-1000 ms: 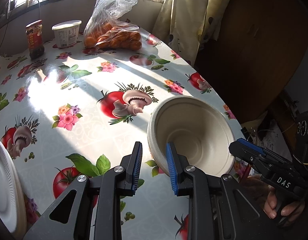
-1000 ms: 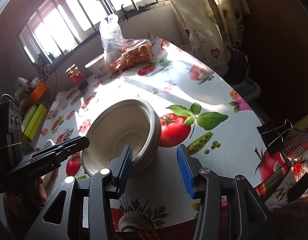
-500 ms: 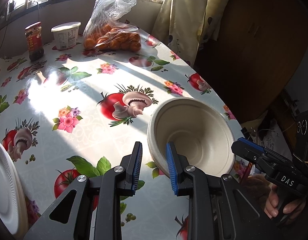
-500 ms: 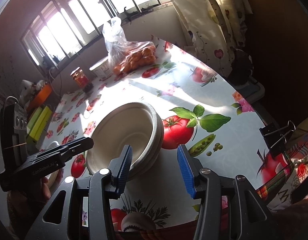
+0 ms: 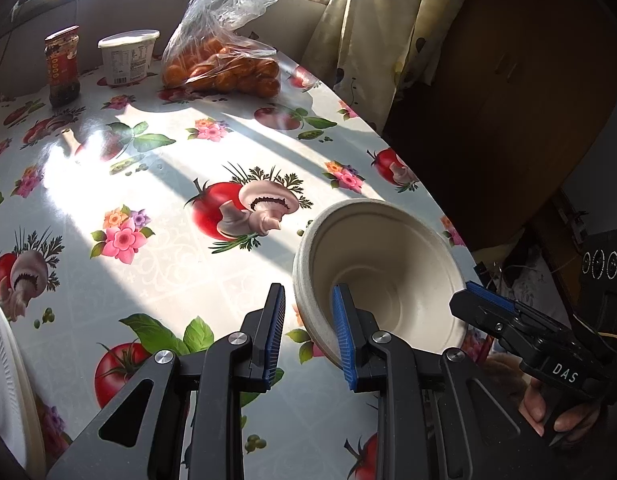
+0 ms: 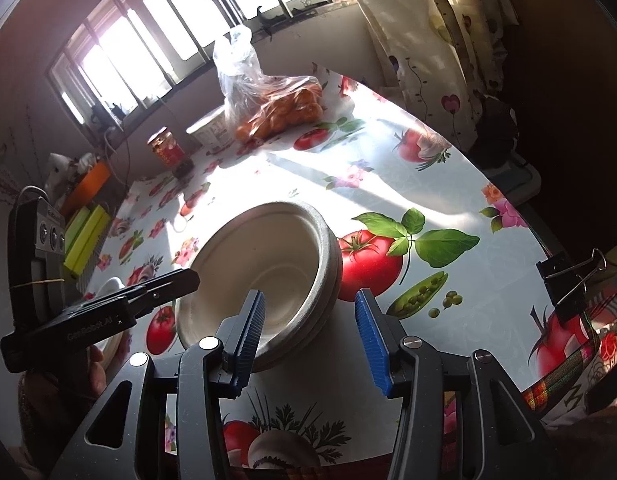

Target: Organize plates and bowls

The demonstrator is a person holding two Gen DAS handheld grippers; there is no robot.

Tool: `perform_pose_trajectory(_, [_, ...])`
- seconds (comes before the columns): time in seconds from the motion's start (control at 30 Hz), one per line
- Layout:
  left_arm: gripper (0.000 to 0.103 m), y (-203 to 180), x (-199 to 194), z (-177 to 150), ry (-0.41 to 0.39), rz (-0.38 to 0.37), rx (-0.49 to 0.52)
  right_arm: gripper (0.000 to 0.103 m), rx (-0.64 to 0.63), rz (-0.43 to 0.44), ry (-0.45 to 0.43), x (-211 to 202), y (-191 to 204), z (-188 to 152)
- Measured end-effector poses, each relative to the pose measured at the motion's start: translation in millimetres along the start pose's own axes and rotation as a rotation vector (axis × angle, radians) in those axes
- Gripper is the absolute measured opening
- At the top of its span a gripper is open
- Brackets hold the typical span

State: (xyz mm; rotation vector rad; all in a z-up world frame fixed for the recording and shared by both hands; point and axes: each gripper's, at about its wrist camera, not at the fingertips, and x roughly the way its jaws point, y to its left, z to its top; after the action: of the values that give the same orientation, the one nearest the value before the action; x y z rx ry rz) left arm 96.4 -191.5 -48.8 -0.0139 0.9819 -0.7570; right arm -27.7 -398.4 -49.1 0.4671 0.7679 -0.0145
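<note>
Stacked paper bowls (image 6: 264,276) are seen beside the printed tomato (image 6: 370,266). Their rim is straddled, ungripped, by both the left gripper (image 5: 308,334) and right gripper (image 6: 310,336), jaws parted.

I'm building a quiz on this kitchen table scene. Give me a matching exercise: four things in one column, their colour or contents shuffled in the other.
Things:
1. jar
2. tub
3. plastic bag
4. bowl stack

Descriptions:
A. clear, holding orange fruit
B. off-white, empty inside
C. red label, dark contents
D. white, lidded, printed label

Pairs: 1-C, 2-D, 3-A, 4-B
</note>
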Motion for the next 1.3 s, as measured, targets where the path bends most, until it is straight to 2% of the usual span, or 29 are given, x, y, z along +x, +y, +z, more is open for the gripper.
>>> perform_pose_trajectory(0.47, [0.026, -2, 8, -1, 0.029, -0.012, 0.011, 0.047, -0.017, 0.014, 0.018, 9, 4, 2])
perform_pose_trajectory(0.63, [0.026, 0, 9, -1, 0.033, -0.013, 0.004, 0.044, -0.010, 0.016, 0.023, 11, 1, 3])
perform_pose_trajectory(0.77, [0.026, 0, 11, -1, 0.036, -0.010, 0.002, 0.034, -0.010, 0.010, 0.032, 14, -3, 4])
perform_pose_trajectory(1.3, [0.025, -3, 14, -2, 0.041, 0.010, 0.007, 0.030, -0.005, 0.007, 0.030, 16, -6, 4])
